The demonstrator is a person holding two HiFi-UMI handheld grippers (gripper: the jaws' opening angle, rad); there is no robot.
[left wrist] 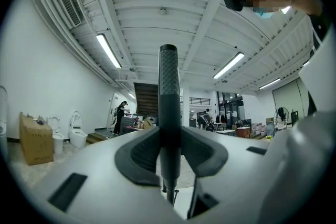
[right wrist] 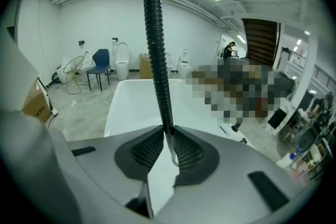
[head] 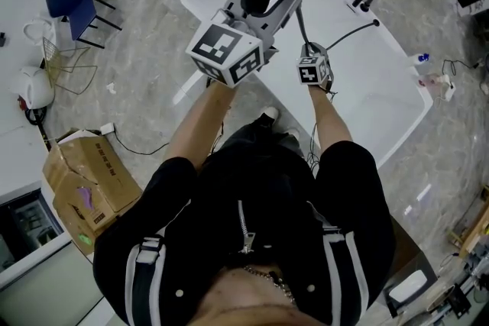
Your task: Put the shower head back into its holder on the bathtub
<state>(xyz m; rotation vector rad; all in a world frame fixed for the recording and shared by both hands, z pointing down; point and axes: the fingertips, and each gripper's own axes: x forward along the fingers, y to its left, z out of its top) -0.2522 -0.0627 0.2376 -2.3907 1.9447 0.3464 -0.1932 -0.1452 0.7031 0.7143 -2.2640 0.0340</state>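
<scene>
The left tongs [left wrist: 169, 150] clamp the shower head [left wrist: 168, 86]; the right tongs [right wrist: 169, 136] pinch its hose [right wrist: 156, 50]. It hangs over the bathtub [head: 382, 99], upper centre; seating it remains.

bathtub [head: 386, 91] on grey floor [head: 149, 76] (box [head: 85, 181] too)

No readable text; cardboard box [head: 84, 179] print illegible.

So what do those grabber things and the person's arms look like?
The left gripper and right gripper are light grey plastic shells, each with two black ribbed pads shaped a bit like wings. Each one carries a white cube printed with black square markers. The person wears a black top, its sleeves leaving the forearms bare, with pale stripes down the front.
</scene>
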